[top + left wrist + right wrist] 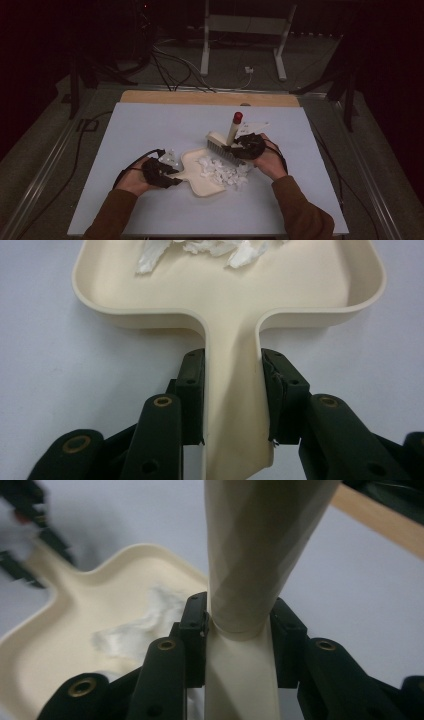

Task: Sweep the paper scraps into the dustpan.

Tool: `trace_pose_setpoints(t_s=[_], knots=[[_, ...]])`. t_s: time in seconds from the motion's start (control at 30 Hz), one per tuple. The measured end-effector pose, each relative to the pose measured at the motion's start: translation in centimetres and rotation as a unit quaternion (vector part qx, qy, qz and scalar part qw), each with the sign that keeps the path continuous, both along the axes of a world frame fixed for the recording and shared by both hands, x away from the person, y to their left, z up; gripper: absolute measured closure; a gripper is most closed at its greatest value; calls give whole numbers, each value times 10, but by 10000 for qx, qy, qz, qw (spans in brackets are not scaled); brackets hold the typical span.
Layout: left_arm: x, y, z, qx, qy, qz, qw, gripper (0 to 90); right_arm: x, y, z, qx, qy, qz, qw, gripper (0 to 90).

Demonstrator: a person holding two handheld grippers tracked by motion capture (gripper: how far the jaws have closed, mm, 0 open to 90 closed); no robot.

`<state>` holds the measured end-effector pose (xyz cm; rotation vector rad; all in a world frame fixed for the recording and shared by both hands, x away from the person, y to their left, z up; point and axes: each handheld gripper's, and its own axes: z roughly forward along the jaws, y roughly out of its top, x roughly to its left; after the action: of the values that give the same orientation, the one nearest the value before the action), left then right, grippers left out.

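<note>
At the left, the smooth cream plastic dustpan (200, 175) is clamped by its flat handle in the left gripper (172, 176), lying on the pale blue tabletop (150, 130). Its raised rim is seen close in the left gripper view, with white paper scraps (200, 250) inside. At the right, the brush (227, 145), red-capped and bristled, is gripped round its tapered handle by the right gripper (239, 146), its bristles at the pan's mouth.

My table (150, 130) is lit evenly from above while the room behind lies dark; close up, the brush handle (255, 555) and far scraps blur.
</note>
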<state>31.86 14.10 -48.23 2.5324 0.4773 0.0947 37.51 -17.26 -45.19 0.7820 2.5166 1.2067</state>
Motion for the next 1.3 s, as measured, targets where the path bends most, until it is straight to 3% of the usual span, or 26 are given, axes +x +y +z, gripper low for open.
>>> trace_pose_setpoints(t_s=[0.17,0.3,0.43,0.53,0.9,1.13,1.3], knots=[[-2,-2,0,40,-18,-76,10000,662,0,-11,3,-146,-65,-617,9980,672],[-3,-2,1,42,-18,-77,10000,662,2,-23,5,-142,-137,-1125,9935,672],[-4,-2,1,29,-3,-88,10000,662,2,-34,6,-204,-225,-1591,9868,672],[-6,-2,1,36,-4,-115,9999,662,-1,-42,7,-220,-147,-1772,9838,672],[-14,5,2,98,21,-197,9998,662,-30,-55,-1,-647,-9,-2157,9743,672],[-19,6,2,83,45,-207,9997,662,-44,-62,-5,-405,333,-2702,9614,671],[-22,3,2,97,36,-216,9997,662,-55,-53,-5,-376,417,-2860,9566,670]])
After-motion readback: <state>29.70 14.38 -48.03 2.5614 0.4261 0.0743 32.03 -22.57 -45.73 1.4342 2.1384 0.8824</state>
